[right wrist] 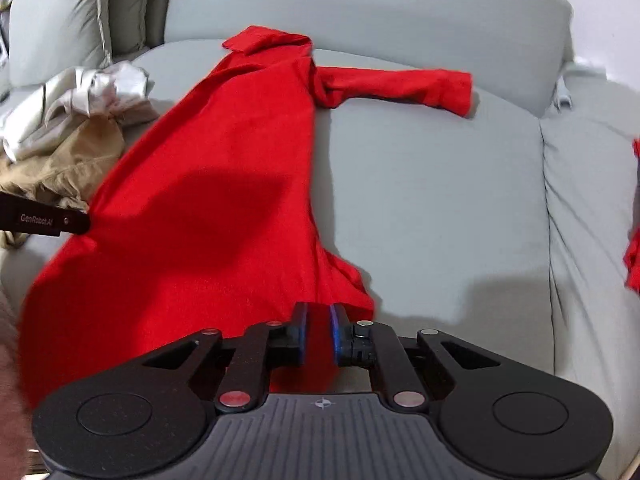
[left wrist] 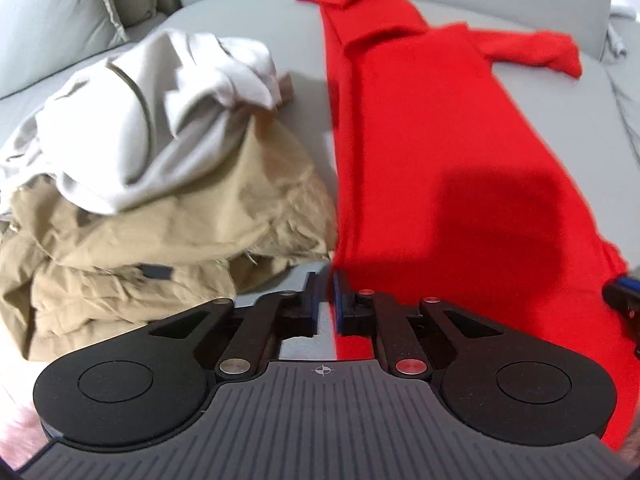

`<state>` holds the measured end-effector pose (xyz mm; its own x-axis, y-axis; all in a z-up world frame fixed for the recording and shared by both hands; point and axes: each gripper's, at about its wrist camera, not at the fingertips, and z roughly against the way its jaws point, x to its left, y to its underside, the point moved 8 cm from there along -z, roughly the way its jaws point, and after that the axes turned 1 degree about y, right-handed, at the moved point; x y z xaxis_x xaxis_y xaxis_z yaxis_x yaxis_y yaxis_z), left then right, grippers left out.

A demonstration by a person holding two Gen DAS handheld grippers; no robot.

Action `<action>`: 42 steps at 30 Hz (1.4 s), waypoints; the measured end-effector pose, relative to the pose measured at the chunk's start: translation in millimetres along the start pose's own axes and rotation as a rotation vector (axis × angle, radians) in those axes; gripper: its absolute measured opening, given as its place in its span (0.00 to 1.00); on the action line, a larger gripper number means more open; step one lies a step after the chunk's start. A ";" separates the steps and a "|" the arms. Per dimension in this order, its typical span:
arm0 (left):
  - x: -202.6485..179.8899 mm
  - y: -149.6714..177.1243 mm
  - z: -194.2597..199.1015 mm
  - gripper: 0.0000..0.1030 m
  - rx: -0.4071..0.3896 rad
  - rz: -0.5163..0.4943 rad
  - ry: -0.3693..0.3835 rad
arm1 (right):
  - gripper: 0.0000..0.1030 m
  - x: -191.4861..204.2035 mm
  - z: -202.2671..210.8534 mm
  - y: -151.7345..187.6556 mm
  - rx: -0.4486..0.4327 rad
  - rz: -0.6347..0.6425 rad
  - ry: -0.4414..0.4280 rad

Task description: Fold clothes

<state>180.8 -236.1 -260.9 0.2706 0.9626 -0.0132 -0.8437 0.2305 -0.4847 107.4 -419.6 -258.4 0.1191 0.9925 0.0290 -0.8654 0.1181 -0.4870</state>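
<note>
A red shirt (left wrist: 420, 140) (right wrist: 224, 184) lies lengthwise on the grey sofa seat (right wrist: 432, 184), collar at the far end. One sleeve (right wrist: 400, 84) sticks out to the right. The body looks narrowed, with its left side folded in. My left gripper (left wrist: 328, 292) is shut on the near left edge of the shirt's hem; the right wrist view shows it (right wrist: 82, 220) pinching the fabric from the left. My right gripper (right wrist: 319, 324) is shut on the near right corner of the hem, red cloth between its blue pads, and its tip (left wrist: 620, 296) shows at the right edge of the left wrist view.
A rumpled pile sits left of the shirt: a beige garment (left wrist: 160, 232) with a white one (left wrist: 160, 112) on top. Sofa back cushions (right wrist: 360, 4) rise behind. A seat seam (right wrist: 548, 200) runs to the right, and another red cloth (right wrist: 634, 264) shows at the right edge.
</note>
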 end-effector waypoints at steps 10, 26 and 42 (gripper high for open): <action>8.4 -118.4 -12.2 0.16 -0.241 0.151 -0.038 | 0.17 30.7 1.7 -141.1 -0.252 -0.052 -0.055; 141.4 -224.2 -136.8 0.16 -0.267 0.448 -0.070 | 0.27 129.4 -186.3 -308.5 -0.289 0.164 -0.131; 159.9 -212.5 -144.9 0.16 -0.207 0.592 0.044 | 0.05 141.5 -208.0 -359.9 -0.358 0.157 0.050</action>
<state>470.5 -151.8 -286.7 -0.1926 0.9108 -0.3650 -0.7502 -0.3765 -0.5435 536.9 -328.5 -260.6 0.0303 0.9936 -0.1085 -0.6517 -0.0627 -0.7559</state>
